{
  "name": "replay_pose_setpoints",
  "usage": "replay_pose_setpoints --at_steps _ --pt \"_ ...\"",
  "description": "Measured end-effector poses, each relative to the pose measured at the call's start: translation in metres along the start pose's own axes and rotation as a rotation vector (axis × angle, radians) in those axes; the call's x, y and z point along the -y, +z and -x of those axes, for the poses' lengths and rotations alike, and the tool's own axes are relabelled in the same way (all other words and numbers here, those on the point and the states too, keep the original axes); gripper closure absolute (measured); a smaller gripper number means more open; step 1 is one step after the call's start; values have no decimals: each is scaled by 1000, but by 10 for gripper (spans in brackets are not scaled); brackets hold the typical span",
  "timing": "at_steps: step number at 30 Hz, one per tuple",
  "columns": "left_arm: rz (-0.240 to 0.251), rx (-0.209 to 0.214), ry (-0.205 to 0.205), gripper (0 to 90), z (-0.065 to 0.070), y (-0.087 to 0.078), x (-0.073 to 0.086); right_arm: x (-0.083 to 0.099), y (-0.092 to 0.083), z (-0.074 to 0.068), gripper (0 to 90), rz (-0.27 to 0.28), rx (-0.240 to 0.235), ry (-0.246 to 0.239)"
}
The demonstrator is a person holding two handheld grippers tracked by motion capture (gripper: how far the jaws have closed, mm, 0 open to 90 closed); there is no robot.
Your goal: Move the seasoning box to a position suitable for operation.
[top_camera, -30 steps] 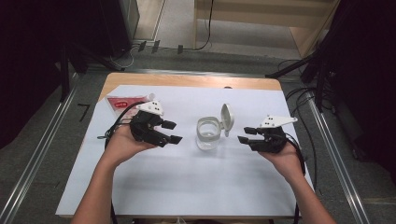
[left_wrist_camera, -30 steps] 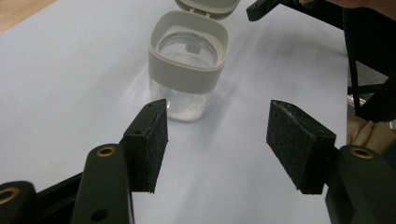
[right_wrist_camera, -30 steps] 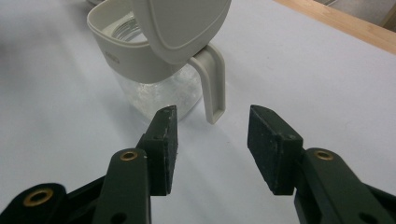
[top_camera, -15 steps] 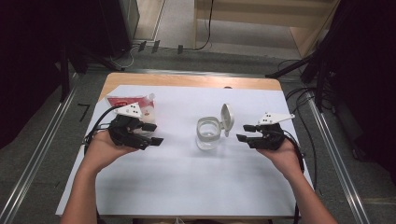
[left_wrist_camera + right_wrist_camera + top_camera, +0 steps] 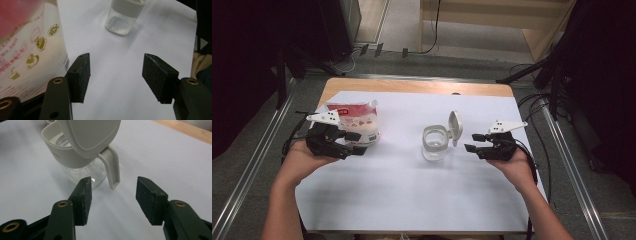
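Note:
A clear jar (image 5: 434, 144) with a white collar stands mid-table, its hinged lid (image 5: 455, 127) flipped up. A red and white pouch (image 5: 358, 121) stands at the left. My left gripper (image 5: 357, 143) is open right beside the pouch's front, nothing between its pads. In the left gripper view the pouch (image 5: 27, 45) is just left of the left gripper (image 5: 116, 62), with the jar (image 5: 125, 17) farther ahead. My right gripper (image 5: 473, 142) is open just right of the jar and points at it. Its jaws have just been opening with nothing between them. In the right gripper view the jar (image 5: 82, 170) and lid (image 5: 90, 135) are close ahead of the right gripper (image 5: 113, 185).
White paper (image 5: 412, 195) covers most of the wooden table (image 5: 412, 86). Metal rails run along both sides of the table, and cables lie on the floor at the right. A hand (image 5: 198, 63) shows at the right edge of the left gripper view.
My left hand has moved left, away from the jar, to the pouch. The right hand has stayed put and its jaws stand slightly wider.

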State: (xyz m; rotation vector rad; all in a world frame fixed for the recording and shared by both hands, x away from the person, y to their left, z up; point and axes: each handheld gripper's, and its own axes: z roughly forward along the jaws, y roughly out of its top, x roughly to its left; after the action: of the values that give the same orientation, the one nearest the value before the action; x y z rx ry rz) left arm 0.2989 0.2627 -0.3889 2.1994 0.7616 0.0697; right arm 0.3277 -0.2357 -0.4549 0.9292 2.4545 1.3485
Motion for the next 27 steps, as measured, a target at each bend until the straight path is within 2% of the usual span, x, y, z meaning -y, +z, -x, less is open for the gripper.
replay_pose_setpoints --at_steps 3,7,10,14,18,20,24,27 --pt "-5 -11 -20 407 -7 -5 4 0 0 1 427 1 7 8" --pt "18 -24 -38 405 -14 -15 10 2 -1 1 414 -7 -40 24" --pt "17 -46 -58 406 -20 -22 15 3 -4 2 416 4 -51 25" --pt "18 -78 -75 406 -25 -27 20 3 -5 0 434 11 -96 -8" --pt "0 -89 -88 406 -31 -30 24 2 -6 -4 442 22 -137 -26" --pt "-19 -99 -88 407 -34 -32 23 1 -5 -4 443 25 -137 -34" --pt "9 -112 -94 407 -40 -35 26 1 -5 -4 453 19 -138 -26" --pt "2 -133 -113 407 -47 -38 30 0 -4 -4 454 17 -134 -26"
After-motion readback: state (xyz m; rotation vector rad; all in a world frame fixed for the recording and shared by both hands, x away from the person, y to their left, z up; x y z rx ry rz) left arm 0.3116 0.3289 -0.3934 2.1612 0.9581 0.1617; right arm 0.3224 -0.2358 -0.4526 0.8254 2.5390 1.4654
